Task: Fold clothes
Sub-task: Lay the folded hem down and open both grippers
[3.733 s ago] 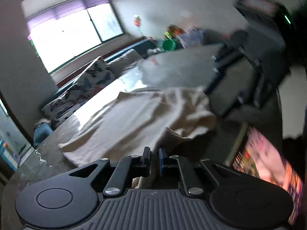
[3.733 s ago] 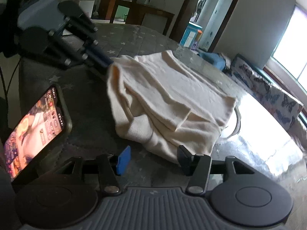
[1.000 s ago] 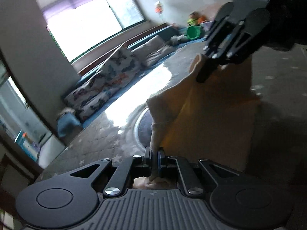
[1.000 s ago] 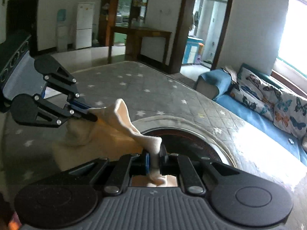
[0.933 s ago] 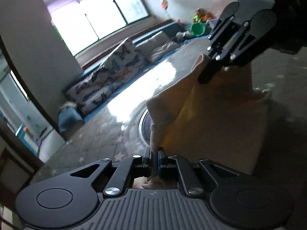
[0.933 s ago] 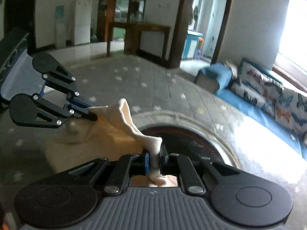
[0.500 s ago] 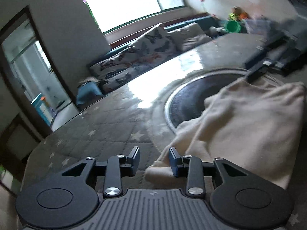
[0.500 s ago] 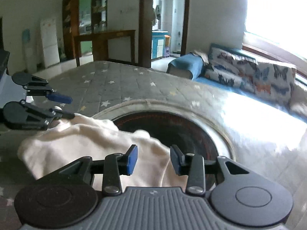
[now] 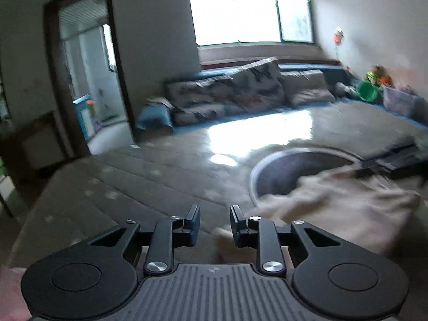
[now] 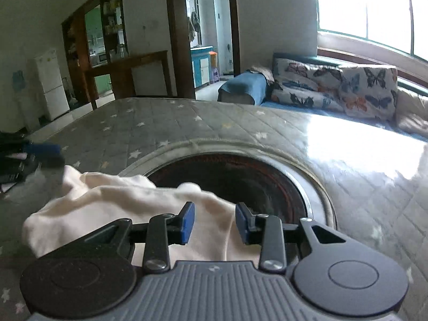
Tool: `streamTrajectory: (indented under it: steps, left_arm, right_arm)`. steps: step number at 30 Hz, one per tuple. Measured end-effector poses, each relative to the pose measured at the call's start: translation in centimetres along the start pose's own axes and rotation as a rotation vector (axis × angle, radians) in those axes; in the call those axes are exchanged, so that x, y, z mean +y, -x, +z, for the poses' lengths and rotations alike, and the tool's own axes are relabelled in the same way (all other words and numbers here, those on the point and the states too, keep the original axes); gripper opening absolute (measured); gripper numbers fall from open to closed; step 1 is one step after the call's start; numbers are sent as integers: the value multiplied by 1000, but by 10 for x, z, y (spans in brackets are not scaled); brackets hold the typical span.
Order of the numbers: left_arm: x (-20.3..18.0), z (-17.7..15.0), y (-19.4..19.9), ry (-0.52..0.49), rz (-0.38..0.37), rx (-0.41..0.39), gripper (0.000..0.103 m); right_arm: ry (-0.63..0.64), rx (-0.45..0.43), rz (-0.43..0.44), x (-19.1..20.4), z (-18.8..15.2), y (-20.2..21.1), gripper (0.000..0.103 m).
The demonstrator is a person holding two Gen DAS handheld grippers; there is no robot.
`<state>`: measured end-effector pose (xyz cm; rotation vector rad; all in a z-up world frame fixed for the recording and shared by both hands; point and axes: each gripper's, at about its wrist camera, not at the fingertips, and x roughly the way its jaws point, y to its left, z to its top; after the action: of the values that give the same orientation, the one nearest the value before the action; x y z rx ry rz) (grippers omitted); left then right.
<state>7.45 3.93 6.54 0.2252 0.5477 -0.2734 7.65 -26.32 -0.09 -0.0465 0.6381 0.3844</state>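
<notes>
A cream garment lies bunched on the grey star-quilted table, partly over a dark round inset. My left gripper stands just left of its near corner. The jaws are apart and closing, with only a tip of cloth low beside the right finger, and neither pad touches it. My right gripper hovers over the other edge of the garment. Its jaws are also apart and closing, with cloth under the gap and nothing pinched. Each view shows the other gripper, blurred, at the garment's far side: the right gripper and the left gripper.
The round inset with its metal ring sits mid-table under the garment's far edge. Glare lies on the table toward the window. Beyond stand a sofa with butterfly cushions, a doorway and a green bucket.
Both grippers were shut on the lifted garment's corners. They have let go, and it now lies on the table. My left view swung left off the cloth, and the right gripper sank.
</notes>
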Motion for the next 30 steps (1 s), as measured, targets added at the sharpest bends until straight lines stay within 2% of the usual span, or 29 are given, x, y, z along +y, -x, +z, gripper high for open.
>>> streamTrajectory:
  steps: [2,4,6,7,8,9,12,14,15,18,19,20,23,24,26,28,30]
  left_arm:
    - [-2,-3,-4,13,-5,34,37]
    - [3,-4,-11,73,-11,67,43]
    - [10,-7,-19,126,-33,98,43]
    - [13,-8,-22,144,-46,113,31]
    - [16,-9,-26,155,-55,126,9]
    - [17,-8,-29,158,-53,130,10]
    - [14,-3,-18,122,-6,37,9]
    - [9,-2,-23,77,27,22,9]
    - [6,-4,-29,54,44,42,10]
    - [-5,-11,-39,6,80,83,19]
    - [-9,-12,-36,2,94,70,29]
    - [-12,-11,-30,-1,114,47,35]
    - [-21,-5,-9,10,142,-34,34]
    - [-24,-4,-1,21,117,-57,32]
    - [-36,-4,9,7,9,-70,33]
    - [-54,-9,14,-44,-102,-55,28]
    - [-72,-18,14,-106,-178,-24,26]
  right_arm:
    - [6,-1,-19,-1,2,-10,35]
    - [-9,22,-24,-6,2,-20,35]
    - [-29,46,-24,-12,1,-30,34]
    - [-33,58,-22,-14,0,-33,32]
    - [-37,69,-20,-17,-2,-36,27]
    - [-41,67,-28,-18,-3,-36,19]
    - [-62,70,-63,-21,-5,-31,18]
    - [-59,71,-62,-21,-7,-31,18]
    - [-53,72,-64,-21,-8,-31,19]
    - [-42,72,-67,-18,-4,-29,21]
    - [-40,69,-63,-16,-1,-27,22]
    - [-29,61,-43,-12,3,-25,23]
    - [-3,48,37,2,18,-24,23]
    - [-2,52,71,7,23,-27,23]
    - [-6,76,138,16,33,-39,23]
    - [-1,110,198,25,42,-51,23]
    - [12,146,220,33,48,-66,23]
